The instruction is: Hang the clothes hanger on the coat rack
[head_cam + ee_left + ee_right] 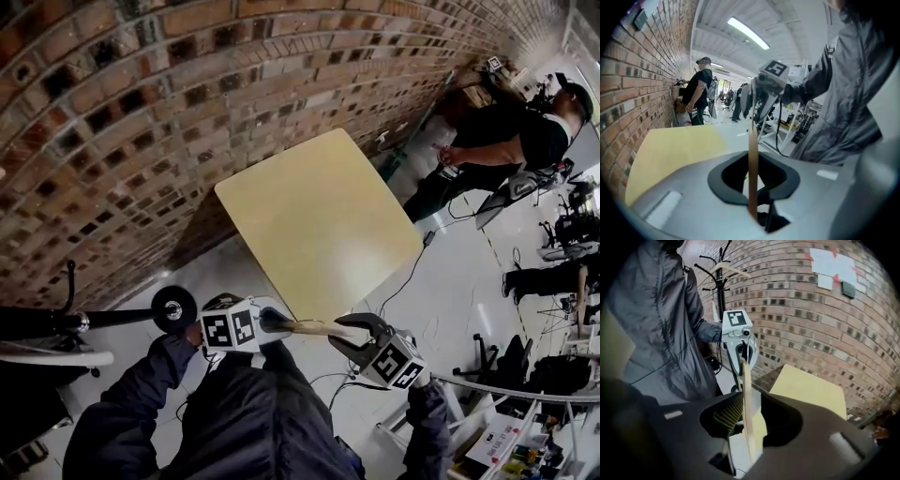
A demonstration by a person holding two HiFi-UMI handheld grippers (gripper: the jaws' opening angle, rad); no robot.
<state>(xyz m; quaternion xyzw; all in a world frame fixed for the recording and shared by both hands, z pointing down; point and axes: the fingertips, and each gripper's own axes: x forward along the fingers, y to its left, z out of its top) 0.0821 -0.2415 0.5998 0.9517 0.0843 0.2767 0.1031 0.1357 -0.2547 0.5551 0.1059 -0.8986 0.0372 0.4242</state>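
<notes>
Head view first, asks the observer: how far along is the job?

Me: Not far. The wooden clothes hanger (314,328) is up in the air in front of my chest, stretched between my two tools and above the floor at the six o'clock edge of the yellow tabletop (319,220). It isn't on the coat rack (721,282) yet. From the head view the black rack stands off at my nine o'clock, against the brick wall (141,112).

Observer: How are the tools holding it?

Me: My left hand-held gripper (754,183) is clamped on one arm of the hanger, and the wood sits edge-on between its pads. My right hand-held gripper (749,420) has its jaws apart. The other arm lies in the gap with room at the ribbed pad, so I judge only the left side carries it.

Observer: What's left to do?

Me: Nearly everything. I have to carry it over to the rack and catch its hook on a peg. One pale hanger (729,269) already hangs at the top of the rack.

Observer: Is there any writing?

Me: None I can read. The cubes carry only black-and-white square markers, and the taped sheets (832,266) on the wall look blank from here.
</notes>
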